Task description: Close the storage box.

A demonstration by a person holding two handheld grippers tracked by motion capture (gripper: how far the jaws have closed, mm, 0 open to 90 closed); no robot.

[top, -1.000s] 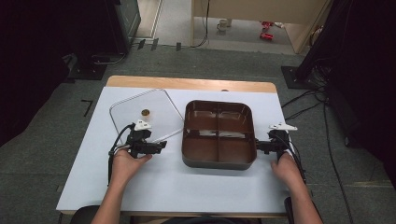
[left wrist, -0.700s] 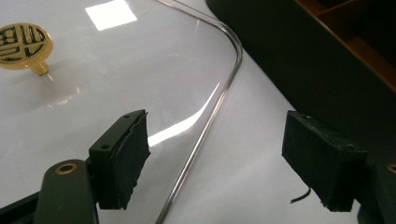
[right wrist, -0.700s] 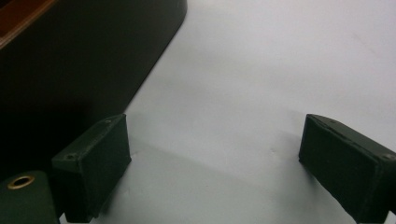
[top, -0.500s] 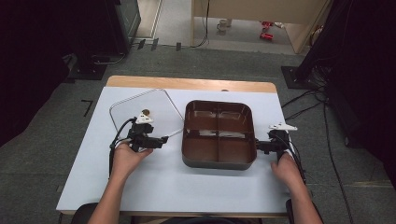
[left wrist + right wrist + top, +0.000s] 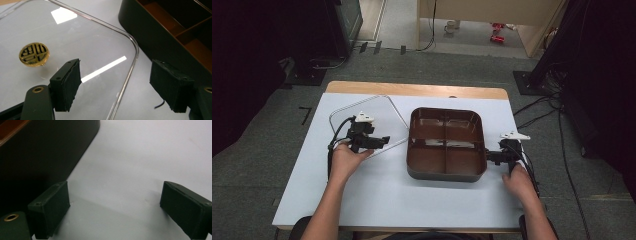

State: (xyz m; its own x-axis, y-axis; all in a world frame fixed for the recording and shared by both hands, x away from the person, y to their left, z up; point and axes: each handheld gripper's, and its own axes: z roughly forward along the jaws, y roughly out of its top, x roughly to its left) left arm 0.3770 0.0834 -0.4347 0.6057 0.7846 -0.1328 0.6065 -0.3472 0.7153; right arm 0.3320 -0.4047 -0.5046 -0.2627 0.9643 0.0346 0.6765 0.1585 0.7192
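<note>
Currently my left gripper (image 5: 384, 140) sits over the near right corner of the clear lid (image 5: 362, 117), jaws spread wide with nothing between them; in the left gripper view one pad (image 5: 67, 83) hangs above the lid's flat pane and the other (image 5: 170, 88) above the bare desk (image 5: 377, 200), so the raised rim (image 5: 130, 65) of the corner runs between them. I judge this straddle to be deliberate: the edge is the only part of so thin a sheet that two pads can close on. The lid lies flat on the desk to the left of the brown compartment tray (image 5: 446, 142), just beside it, and its gold emblem (image 5: 34, 53) sits well in from the corner, clear of the pads. My right gripper (image 5: 490, 156) rests at the tray's right wall near the front corner, jaws likewise apart and empty; the right gripper view shows the dark tray wall (image 5: 45, 152) next to the left-hand pad (image 5: 51, 207), though whether they touch I cannot tell, and the other pad (image 5: 185, 207) over white desk. That placement reads as a brace, so that the tray cannot slide when the lid comes across. The tray's four compartments appear empty, though glare hides part of the floor. Assessment: the lid is not yet gripped, and the tray remains uncovered.
</note>
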